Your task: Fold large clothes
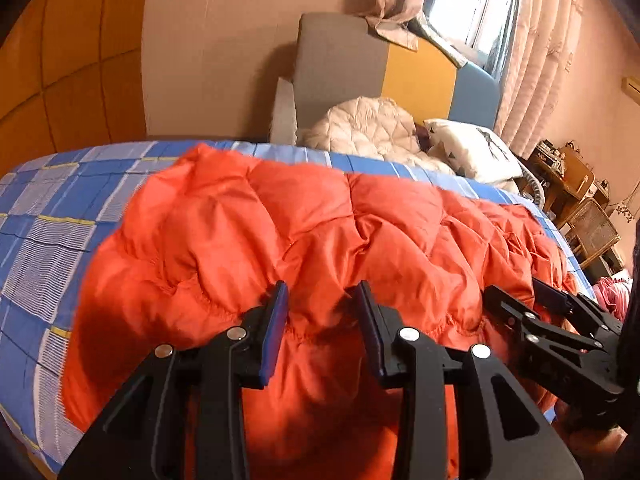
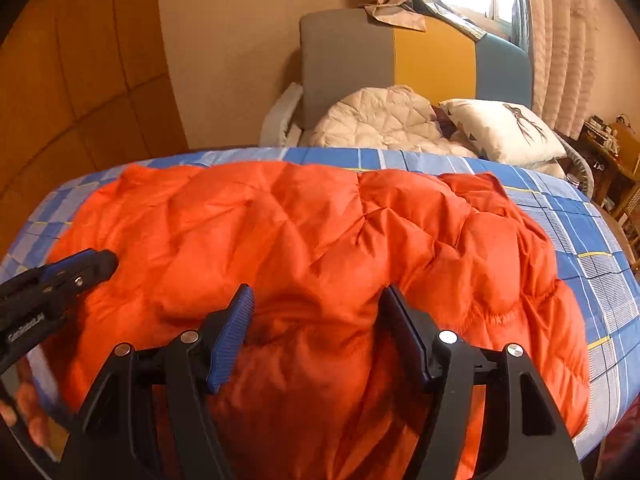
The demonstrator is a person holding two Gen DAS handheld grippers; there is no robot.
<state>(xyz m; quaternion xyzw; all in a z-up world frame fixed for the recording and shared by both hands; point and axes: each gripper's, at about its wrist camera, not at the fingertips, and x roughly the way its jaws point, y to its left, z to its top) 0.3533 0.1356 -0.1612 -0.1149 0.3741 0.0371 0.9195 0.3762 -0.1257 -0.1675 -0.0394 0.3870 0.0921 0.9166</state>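
The puffy orange quilted down jacket looks light, soft and slippery; both spread hand-held grippers, left and right, should pinch its gathered near hem.

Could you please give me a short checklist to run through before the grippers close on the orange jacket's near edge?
1. Left gripper open: ok, jaws apart over the fabric.
2. Right gripper open: ok, jaws spread wide.
3. Orange quilted puffer jacket lying spread on the blue checked bedsheet: ok, though wrinkled.
4. Near hem between each gripper's fingers: cannot tell; fabric shows in the gaps, but contact is unclear.
5. Grippers set apart along the hem: ok, side by side without touching.
6. Beige quilted garment and white patterned pillow away from the jacket: ok, at the headboard end.
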